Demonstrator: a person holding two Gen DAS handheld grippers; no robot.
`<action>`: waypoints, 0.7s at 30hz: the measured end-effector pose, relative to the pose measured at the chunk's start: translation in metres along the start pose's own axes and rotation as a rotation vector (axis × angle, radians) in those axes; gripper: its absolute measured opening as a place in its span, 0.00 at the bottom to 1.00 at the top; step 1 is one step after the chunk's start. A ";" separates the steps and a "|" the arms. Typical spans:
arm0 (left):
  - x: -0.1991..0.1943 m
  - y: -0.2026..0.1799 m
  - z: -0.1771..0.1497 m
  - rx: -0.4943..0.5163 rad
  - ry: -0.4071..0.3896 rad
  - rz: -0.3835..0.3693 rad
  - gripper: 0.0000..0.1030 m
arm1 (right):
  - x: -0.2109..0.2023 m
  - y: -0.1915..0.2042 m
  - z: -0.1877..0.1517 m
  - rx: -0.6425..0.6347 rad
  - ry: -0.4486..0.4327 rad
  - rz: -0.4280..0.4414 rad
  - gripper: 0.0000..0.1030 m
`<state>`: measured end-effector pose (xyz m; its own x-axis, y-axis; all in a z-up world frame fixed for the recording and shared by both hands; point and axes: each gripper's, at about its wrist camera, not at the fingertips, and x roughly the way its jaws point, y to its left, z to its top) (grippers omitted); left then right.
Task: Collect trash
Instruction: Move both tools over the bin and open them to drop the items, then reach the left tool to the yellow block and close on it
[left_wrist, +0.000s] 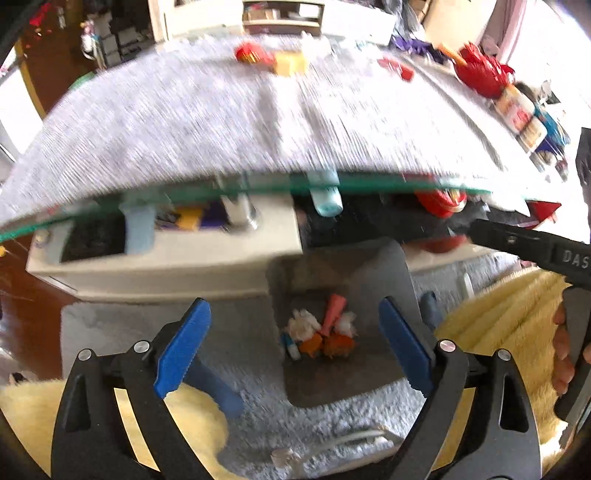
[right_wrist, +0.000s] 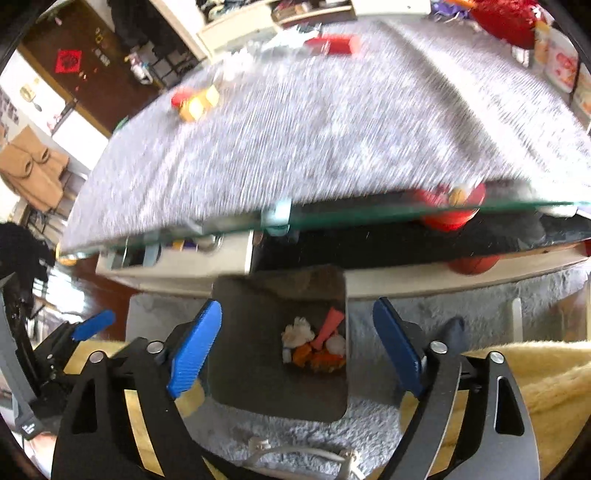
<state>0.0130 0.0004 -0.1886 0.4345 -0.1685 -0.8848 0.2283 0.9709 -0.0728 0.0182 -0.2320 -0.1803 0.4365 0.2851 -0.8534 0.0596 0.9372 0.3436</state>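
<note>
Trash (left_wrist: 320, 334) lies in a heap at the bottom of the grey bin (left_wrist: 391, 280) on the carpet, just below the glass edge of your counter (left_wrist: 221, 122). Your left tool (left_wrist: 295, 347) and right tool (right_wrist: 295, 343) both hang over the bin, blue pads spread wide with nothing between them.

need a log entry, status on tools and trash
Left tool open, empty. Right tool open, empty. Trash in bin. Nothing blocking.
</note>
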 end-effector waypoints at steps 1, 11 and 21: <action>-0.003 0.003 0.004 0.000 -0.013 0.006 0.85 | -0.005 -0.001 0.007 0.000 -0.018 0.000 0.84; -0.001 0.016 0.065 0.003 -0.081 0.047 0.85 | -0.006 0.011 0.081 -0.048 -0.107 -0.020 0.85; 0.024 0.021 0.139 -0.028 -0.101 0.003 0.77 | 0.030 0.017 0.153 -0.045 -0.123 -0.030 0.85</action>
<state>0.1491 -0.0069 -0.1473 0.5206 -0.1808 -0.8344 0.2033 0.9755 -0.0845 0.1698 -0.2384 -0.1399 0.5418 0.2329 -0.8076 0.0349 0.9538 0.2984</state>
